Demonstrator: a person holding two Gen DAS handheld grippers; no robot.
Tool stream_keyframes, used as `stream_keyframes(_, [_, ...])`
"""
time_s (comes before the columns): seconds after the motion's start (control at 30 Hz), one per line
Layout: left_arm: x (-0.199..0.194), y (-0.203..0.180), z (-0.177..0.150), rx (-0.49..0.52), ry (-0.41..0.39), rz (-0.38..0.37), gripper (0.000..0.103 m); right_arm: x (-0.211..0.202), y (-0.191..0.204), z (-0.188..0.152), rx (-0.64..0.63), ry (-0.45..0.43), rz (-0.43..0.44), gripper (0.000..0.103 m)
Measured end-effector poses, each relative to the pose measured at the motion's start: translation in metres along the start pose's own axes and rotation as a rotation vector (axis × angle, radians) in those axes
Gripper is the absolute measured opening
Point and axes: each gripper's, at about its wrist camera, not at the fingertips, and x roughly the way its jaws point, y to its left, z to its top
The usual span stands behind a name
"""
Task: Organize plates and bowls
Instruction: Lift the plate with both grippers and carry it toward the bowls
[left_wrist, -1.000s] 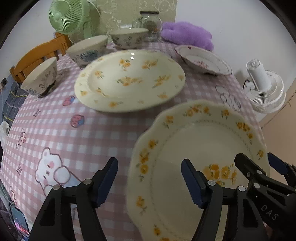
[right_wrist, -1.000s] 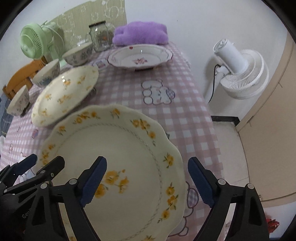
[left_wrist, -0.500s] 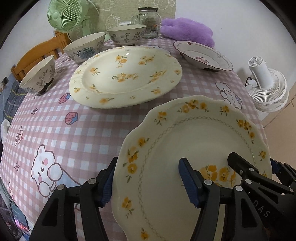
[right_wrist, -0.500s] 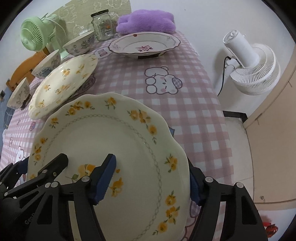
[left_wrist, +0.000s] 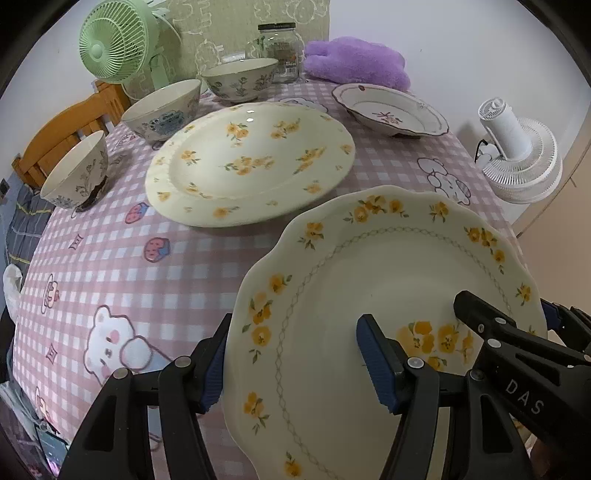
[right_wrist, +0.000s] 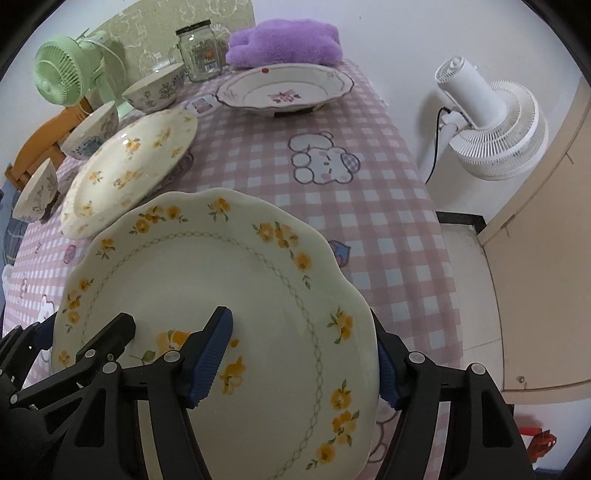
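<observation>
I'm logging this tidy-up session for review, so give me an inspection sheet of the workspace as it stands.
Surface: table under a pink checked cloth with bear prints.
Job's things: scalloped plate nearest; round flowered plate behind it; purple-rimmed dish at the far right; three bowls along the left.
Clutter: glass jar, purple cushion, green fan.
Grippers: left gripper and right gripper each straddle an edge of the scalloped plate, one finger over it, one outside the rim.
Cables: black cord on the white fan.
Surroundings: wooden chair, white wall, tiled floor.
</observation>
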Motion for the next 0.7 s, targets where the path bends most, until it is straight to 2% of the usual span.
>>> stream_keyframes(0.2, [-0.012,0.032,0.002,0.014,-0.017,-0.036,0.066,-0.012,0.024,0.0,0.012,-0.019,-0.025,0.072])
stream_keyframes(0.7, [-0.025,0.135,0.01,0.034,-0.042,-0.051,0.066,-0.03,0.13,-0.001,0.038,-0.056,-0.053,0.072])
